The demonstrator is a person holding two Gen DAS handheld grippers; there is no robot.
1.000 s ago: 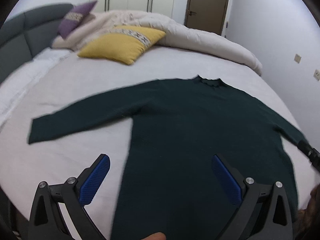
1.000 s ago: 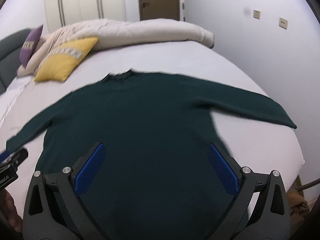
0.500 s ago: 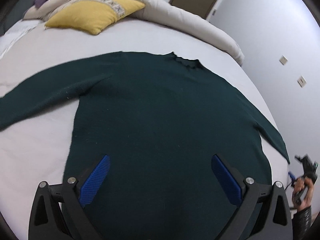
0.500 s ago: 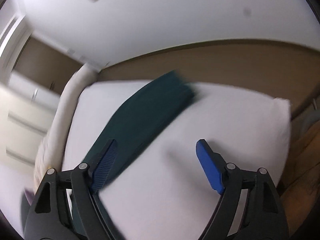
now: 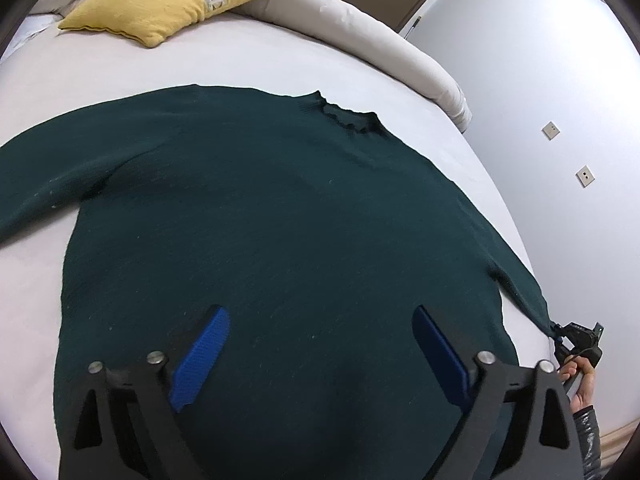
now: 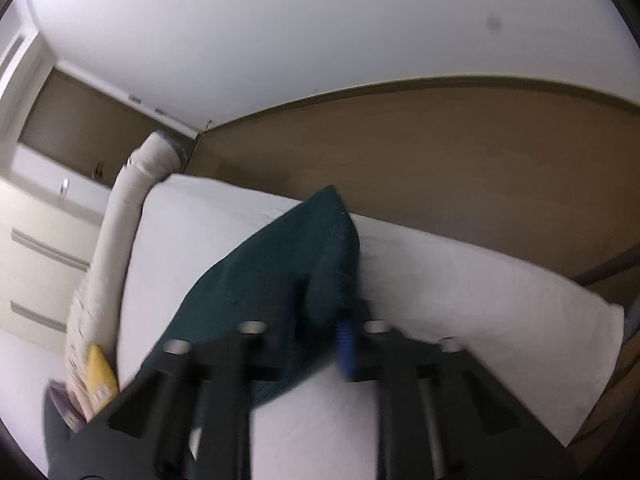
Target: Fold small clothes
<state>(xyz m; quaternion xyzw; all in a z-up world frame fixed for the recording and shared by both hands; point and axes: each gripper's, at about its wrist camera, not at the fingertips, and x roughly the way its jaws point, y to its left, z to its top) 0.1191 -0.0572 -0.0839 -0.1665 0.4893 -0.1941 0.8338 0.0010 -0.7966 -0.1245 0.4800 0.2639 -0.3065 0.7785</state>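
Observation:
A dark green long-sleeved sweater lies spread flat on the white bed sheet, neck toward the far side. My left gripper hovers over its lower body, blue pads wide apart and closing slightly, gripping nothing. In the right wrist view my right gripper is closing, its pads pinching the cuff end of the right sleeve near the bed's edge. The left wrist view shows that right gripper at the far right, holding the sleeve tip. The left sleeve runs off the picture's left edge.
A yellow pillow and a rolled cream duvet lie at the bed's far side. A hand holds the right gripper. Beyond the bed's right edge are wooden floor and a white wall with sockets.
My right gripper swung from over the sweater's body to the right sleeve's cuff, rolled, and shut on it. My left gripper moved forward and lower over the body, its jaws narrowing a little.

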